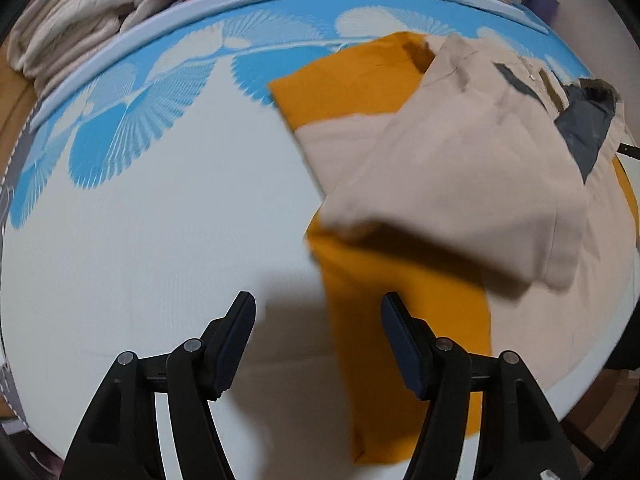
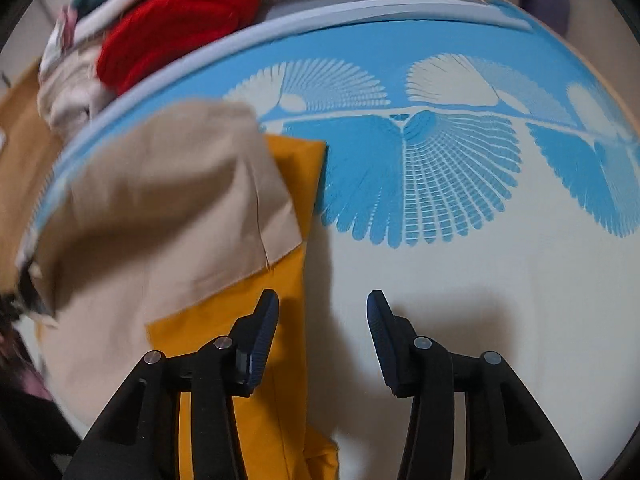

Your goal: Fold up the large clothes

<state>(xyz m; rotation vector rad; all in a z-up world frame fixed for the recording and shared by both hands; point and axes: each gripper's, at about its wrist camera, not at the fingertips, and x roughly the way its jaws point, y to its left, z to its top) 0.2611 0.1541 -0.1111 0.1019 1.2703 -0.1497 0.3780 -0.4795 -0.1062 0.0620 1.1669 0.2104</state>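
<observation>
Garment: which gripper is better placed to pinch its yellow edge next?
Probably left. The left gripper is open, straddling the yellow edge. The right gripper is open mostly over bare table, the garment beside one finger.

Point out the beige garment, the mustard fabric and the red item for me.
beige garment point(image 1: 460, 184): left wrist view, middle of folded panel.
mustard fabric point(image 2: 280, 392): right wrist view, lower strip.
red item point(image 2: 180, 24): right wrist view, centre of bundle.

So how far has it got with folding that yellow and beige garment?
Partly done: a beige flap already lies folded over the yellow part on the blue-and-white table. Nothing is in hand; the left gripper and right gripper are both open and empty. More folds probably remain, and a clothes pile waits behind.
</observation>
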